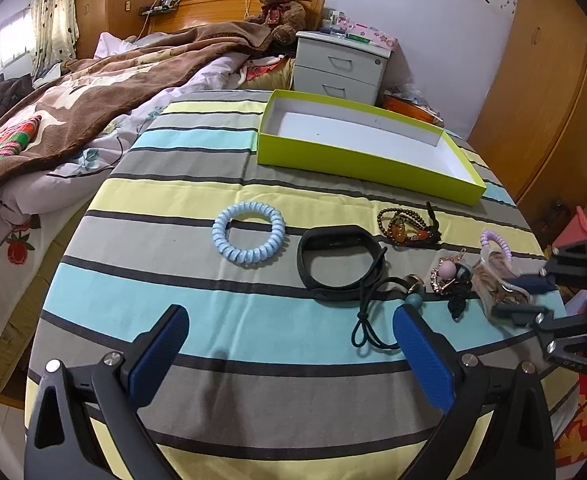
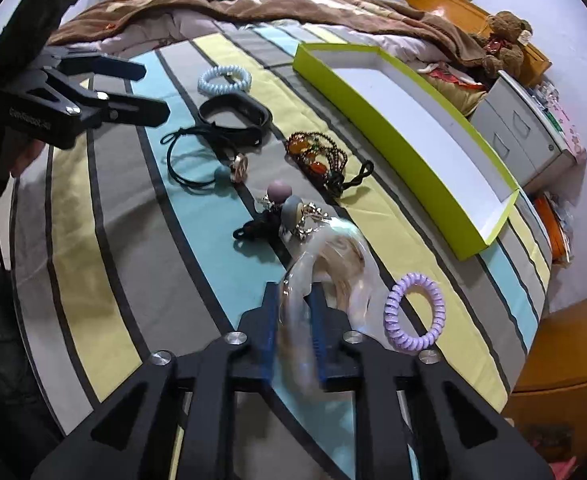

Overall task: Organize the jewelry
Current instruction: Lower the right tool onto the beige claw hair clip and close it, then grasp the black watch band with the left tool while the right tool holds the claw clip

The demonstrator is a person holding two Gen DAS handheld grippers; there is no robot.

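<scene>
Left wrist view. No brand or label could be read; a tag hung on the teddy bear (image 1: 279,4) at the headboard, its print too small to make out, and red packaging at the right edge bore characters that were not legible. The left gripper (image 1: 291,334) stood with its jaws wide apart and nothing between them, above the striped cloth (image 1: 197,280). On the cloth lay a pale blue coil hair tie (image 1: 248,233), a black wristband (image 1: 339,262) beside it, a black cord (image 1: 373,312) trailing from the wristband toward the right blue pad, and a brown bead bracelet (image 1: 407,224). A green tray (image 1: 357,160) with a white floor sat behind them — empty of jewelry. The right gripper (image 1: 533,296) entered from the right edge, closed on a clear packet with brownish contents (image 1: 493,280). A grey two-drawer cabinet (image 1: 343,66) stood beyond the tray.

Right wrist view. Faint lettering ran along the left gripper's black frame at left, unreadable. The right gripper's jaws stood nearly together, pads pressed on the clear packet, which was blurred. A purple coil hair tie (image 2: 413,312) lay just right of the packet. A cluster of charms with a pink ball (image 2: 289,208) lay ahead of it, touching the packet's far end. The tray lay well apart at right, with the bead bracelet between the cluster and the tray.
</scene>
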